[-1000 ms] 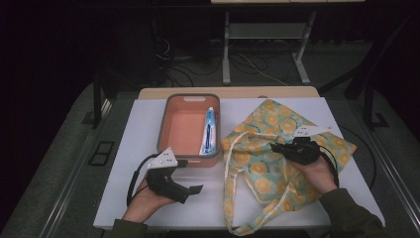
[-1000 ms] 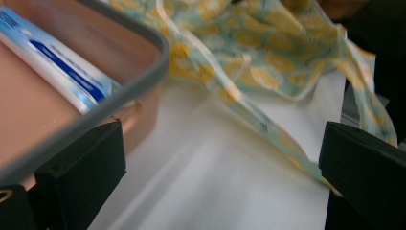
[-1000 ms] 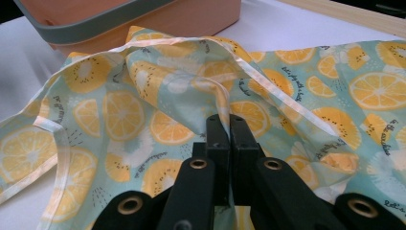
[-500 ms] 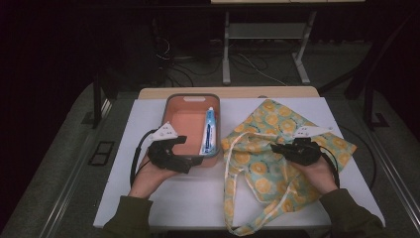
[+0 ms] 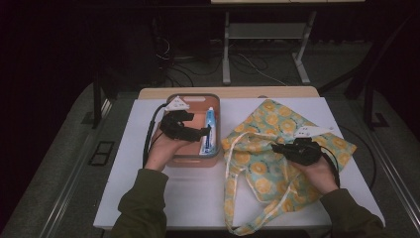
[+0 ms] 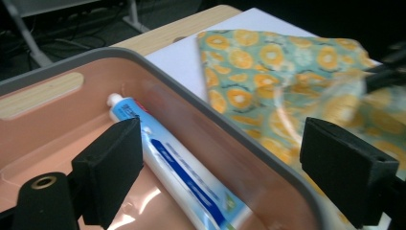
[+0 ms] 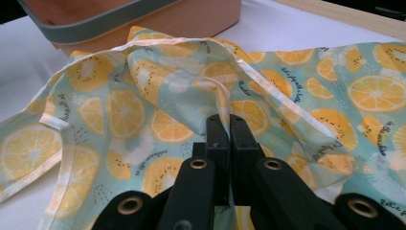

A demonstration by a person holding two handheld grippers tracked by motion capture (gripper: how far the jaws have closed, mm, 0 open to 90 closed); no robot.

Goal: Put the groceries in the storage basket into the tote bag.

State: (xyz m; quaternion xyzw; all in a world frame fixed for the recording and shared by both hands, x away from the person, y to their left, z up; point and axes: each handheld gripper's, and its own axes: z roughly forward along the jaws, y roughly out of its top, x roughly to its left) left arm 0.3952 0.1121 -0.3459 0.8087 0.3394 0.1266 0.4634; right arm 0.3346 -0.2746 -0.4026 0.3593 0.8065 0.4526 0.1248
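A pink tray with a grey rim (image 5: 190,159) holds a white and blue toothpaste tube (image 5: 209,131) along its right side. My left gripper (image 5: 200,133) hovers over the tray, pointing right at the tube. In the left gripper view its jaws (image 6: 222,143) are open and have just been closing a little; the tube (image 6: 182,172) and the tray's right wall (image 6: 191,96) lie between them, untouched. A citrus-print cloth bag (image 5: 277,124) lies right of the tray. My right gripper (image 5: 275,147) is shut on a fold of the bag's cloth (image 7: 119,110) near its opening, jaws (image 7: 230,120) pressed together.
The bag's pale straps (image 5: 230,168) trail toward the front edge of the white table cover (image 5: 193,198). A wooden table edge (image 5: 237,92) runs behind the tray. Beyond it are a dark floor, cables and a metal stand (image 5: 225,54).
My left gripper has moved from the table's front left, forward and slightly up, to over the tray beside the toothpaste tube. The right gripper and the bag have stayed put.
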